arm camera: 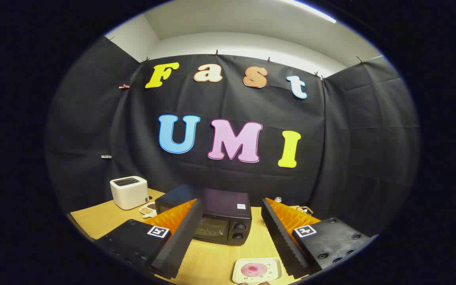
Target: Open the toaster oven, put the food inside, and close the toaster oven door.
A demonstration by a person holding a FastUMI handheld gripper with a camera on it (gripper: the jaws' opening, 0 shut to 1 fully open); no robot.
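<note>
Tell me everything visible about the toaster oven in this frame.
The toaster oven is a small dark box with a glass-fronted door, shut, and two round knobs stacked to the right of the door. It stands upright on the wooden table, beyond the open gripper, seen between its fingers. Nothing touches it.

Toaster oven (pixel 224 219): black casing, dark glass door, small white sticker on top. Toaster (pixel 129 192): cream white with dark top slot. Tabletop (pixel 212 261): light wood grain. Plate (pixel 257 270): pale cream, speckled rim, carrying pink round food (pixel 254 269).
</note>
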